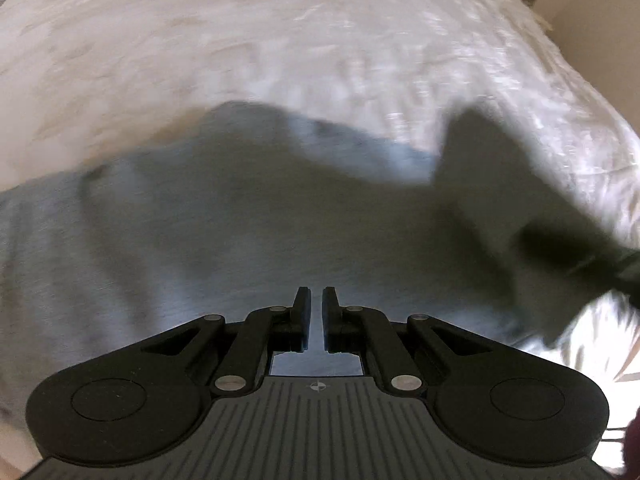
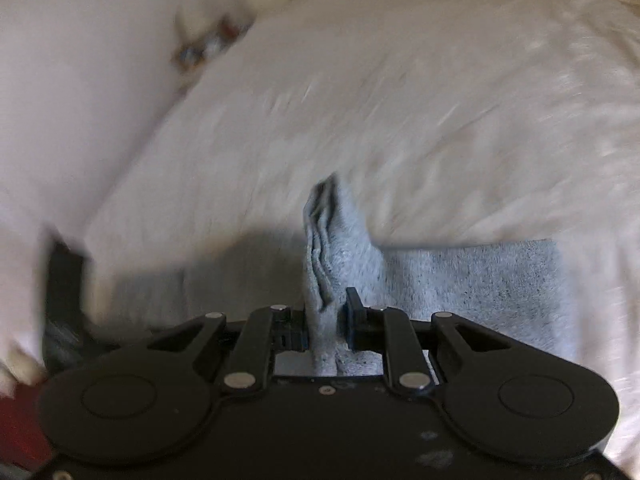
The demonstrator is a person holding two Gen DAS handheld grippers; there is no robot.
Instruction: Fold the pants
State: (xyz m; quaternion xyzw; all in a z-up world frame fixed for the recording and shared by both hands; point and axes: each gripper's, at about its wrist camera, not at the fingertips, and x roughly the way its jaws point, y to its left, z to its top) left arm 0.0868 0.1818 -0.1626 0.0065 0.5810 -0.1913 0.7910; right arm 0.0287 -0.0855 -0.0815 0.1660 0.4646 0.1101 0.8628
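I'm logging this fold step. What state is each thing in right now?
Grey pants: spread over the white bedcover, partly lifted.
Left hand-held gripper: shut, nothing visibly between its fingertips.
Right hand-held gripper: bunched pants fabric between its jaws.

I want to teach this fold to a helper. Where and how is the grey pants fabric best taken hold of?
Probably at a bunched edge, as the right gripper shows: a stack of folded layers of the grey pants stands upright between its jaws. Come from above, jaws astride the ridge, so all layers are caught. The flat spread on the white bedcover offers less to pinch.
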